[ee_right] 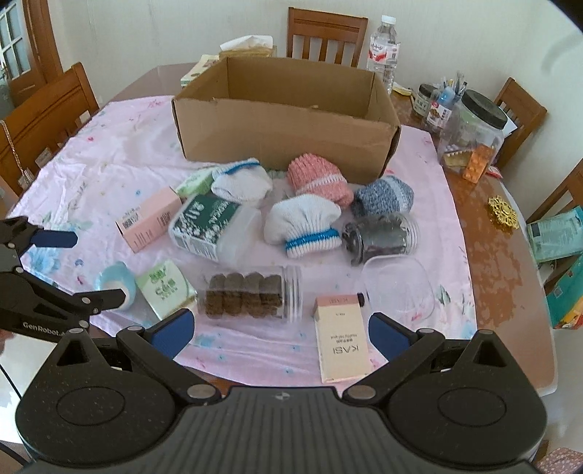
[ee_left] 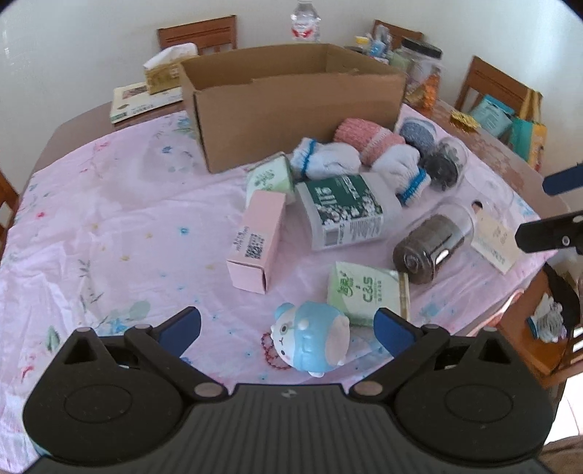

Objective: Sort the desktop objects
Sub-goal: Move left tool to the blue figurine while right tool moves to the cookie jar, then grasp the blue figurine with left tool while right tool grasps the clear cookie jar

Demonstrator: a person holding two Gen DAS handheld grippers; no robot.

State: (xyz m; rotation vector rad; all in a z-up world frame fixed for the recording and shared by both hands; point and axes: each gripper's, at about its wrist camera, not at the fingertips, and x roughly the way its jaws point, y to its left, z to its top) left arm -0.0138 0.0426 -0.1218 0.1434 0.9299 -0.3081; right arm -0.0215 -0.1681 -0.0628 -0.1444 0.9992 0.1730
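Observation:
My left gripper [ee_left: 288,328] is open low over the pink tablecloth, and a blue and white toy figure [ee_left: 309,339] lies between its fingers, untouched. My right gripper [ee_right: 280,332] is also open near the table's front edge; a beige KASI carton [ee_right: 340,339] lies just inside its right finger. An open cardboard box [ee_right: 284,124] stands at the back. In front of it lie rolled socks [ee_right: 302,226], a pink carton [ee_right: 149,218], a green-labelled tub [ee_right: 207,226], a jar of brown discs [ee_right: 251,295] and a green tissue pack [ee_right: 165,288].
A dark-filled jar [ee_right: 382,237] and a clear tray [ee_right: 397,288] lie at the right. Bare table beyond the cloth holds a big lidded jar [ee_right: 473,127], a water bottle [ee_right: 382,47] and a gold trinket [ee_right: 503,211]. Wooden chairs [ee_right: 326,32] ring the table.

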